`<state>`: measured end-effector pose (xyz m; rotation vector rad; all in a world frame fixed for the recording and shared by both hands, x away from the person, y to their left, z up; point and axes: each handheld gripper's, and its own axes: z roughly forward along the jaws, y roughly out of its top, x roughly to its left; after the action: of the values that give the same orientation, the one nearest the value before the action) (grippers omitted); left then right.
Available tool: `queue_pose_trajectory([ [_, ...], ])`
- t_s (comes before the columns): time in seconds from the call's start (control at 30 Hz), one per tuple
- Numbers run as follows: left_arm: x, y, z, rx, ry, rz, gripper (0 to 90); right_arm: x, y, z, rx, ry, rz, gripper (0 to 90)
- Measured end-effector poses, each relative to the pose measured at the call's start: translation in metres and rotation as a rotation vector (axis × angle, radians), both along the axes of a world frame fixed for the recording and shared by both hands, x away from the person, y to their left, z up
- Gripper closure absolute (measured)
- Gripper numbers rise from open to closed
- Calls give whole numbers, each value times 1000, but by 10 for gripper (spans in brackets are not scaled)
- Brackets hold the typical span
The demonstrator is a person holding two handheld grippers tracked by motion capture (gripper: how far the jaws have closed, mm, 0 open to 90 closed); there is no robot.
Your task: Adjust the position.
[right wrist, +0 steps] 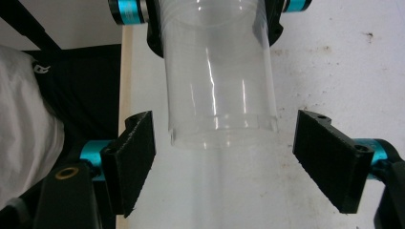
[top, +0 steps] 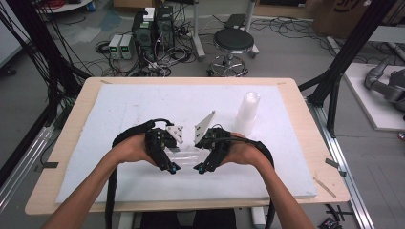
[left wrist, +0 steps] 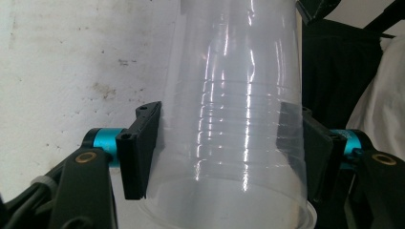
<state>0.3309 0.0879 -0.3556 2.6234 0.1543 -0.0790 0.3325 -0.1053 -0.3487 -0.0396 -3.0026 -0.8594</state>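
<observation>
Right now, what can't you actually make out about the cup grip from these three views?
- High view: the clear cup between the left gripper and the right gripper is too small and see-through to trace.
- Left gripper view: the cup's far end runs off the top edge, its rim off the bottom.
- Right gripper view: whether the right gripper's pads touch the cup; a gap shows.
- High view: the stack of cups is too blurred to count.

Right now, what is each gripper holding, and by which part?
The left gripper clamps the clear plastic cup across its ribbed wall near the rim. The right gripper holds nothing: its jaws flank the cup's base without touching.
</observation>
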Motion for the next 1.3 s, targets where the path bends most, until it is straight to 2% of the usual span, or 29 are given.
queue_pose_trajectory([
  [0.23, -2, -2, 0, -5, -8, -6, 335, 2, 0, 0, -6, 43, 14, 309],
  [0.5, -2, -2, 0, -12, -10, -13, 338, 4, 2, -2, -7, 61, 26, 362],
  [0.63, -2, -3, 0, -9, -18, -23, 337, 5, 3, -3, -6, 63, 37, 411],
  [0.93, -2, -1, -5, -17, -7, -15, 334, 5, 4, -5, -8, 60, 34, 431],
  [0.97, -2, -1, -6, -16, -3, -6, 315, 4, 5, -5, -8, 61, 34, 432],
  [1.03, -3, -2, -7, -3, -25, -7, 228, 4, 5, -6, -6, 53, 32, 432],
  [1.13, -1, -1, -6, -54, -38, 1, 134, 5, 4, -6, -8, 50, 25, 434],
  [1.2, 1, 2, -4, -97, -41, 19, 131, 5, 3, -6, -7, 55, 22, 434],
  [1.3, 1, 6, -2, -110, -49, 18, 134, 5, 1, -7, -4, 58, 16, 434],
])
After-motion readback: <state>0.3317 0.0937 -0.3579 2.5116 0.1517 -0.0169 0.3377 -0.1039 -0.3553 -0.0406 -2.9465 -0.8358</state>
